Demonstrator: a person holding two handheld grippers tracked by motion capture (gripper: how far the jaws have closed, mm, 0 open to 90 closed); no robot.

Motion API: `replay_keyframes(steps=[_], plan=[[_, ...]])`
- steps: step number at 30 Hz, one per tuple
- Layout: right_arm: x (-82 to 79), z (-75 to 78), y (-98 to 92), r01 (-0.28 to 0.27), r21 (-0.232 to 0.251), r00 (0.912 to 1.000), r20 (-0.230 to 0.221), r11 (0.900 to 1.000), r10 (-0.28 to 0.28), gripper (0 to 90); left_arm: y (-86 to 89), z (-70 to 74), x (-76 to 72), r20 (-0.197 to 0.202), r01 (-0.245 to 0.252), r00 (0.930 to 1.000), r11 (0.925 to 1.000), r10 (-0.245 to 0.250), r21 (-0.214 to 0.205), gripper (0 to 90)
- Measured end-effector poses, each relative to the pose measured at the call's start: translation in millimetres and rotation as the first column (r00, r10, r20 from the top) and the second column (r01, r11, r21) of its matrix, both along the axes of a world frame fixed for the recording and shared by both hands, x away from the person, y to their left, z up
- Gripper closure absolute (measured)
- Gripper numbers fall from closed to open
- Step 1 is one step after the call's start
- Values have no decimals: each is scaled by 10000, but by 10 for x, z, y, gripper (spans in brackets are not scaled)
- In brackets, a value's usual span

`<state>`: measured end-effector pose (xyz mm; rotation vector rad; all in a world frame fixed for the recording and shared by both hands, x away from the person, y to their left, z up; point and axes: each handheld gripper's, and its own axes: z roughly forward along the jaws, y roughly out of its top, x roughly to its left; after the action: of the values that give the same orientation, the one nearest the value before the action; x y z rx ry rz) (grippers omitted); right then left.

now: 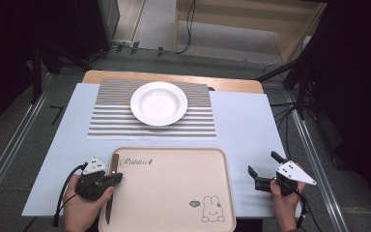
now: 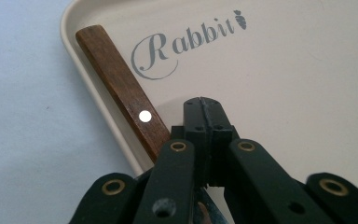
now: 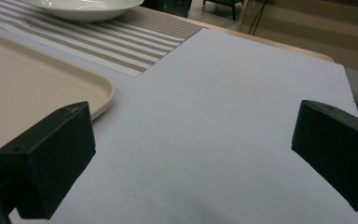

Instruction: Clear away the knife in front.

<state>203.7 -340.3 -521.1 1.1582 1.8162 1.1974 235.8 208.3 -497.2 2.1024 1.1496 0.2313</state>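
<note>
A white deep plate sits on a striped placemat at the far side of the table, which is covered by a pale blue sheet. Nearer lies a beige tray printed with "Rabbit" lettering at its far left and a small rabbit drawing at its near right. Nothing stands between the tray and the plate.

A knife with a brown wooden handle lies inside the tray along its left rim, handle pointing far, blade pointing near. The left gripper is over the tray's left edge, just right of the handle and partly above the knife; its jaws are pressed together with no gap. Whether they touch the knife cannot be told.

The right gripper is held over the blue sheet, just right of the tray's right edge and apart from it, jaws spread wide and holding nothing.
</note>
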Motion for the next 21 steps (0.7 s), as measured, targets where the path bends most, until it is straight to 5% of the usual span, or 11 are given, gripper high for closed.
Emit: replay_keyframes(steps=[10,14,21], plan=[[-10,2,-22,183,136,9998,61,9997,-184,0,81,-10,37,384,110,9992,9993,-96,-354,887],[-7,2,-6,120,32,9999,11,9999,-120,0,104,24,23,846,562,9951,9962,-505,-661,772],[-1,2,-11,92,58,10000,9,9999,-92,0,166,95,-1,1499,633,9878,9874,-413,-1451,607]])
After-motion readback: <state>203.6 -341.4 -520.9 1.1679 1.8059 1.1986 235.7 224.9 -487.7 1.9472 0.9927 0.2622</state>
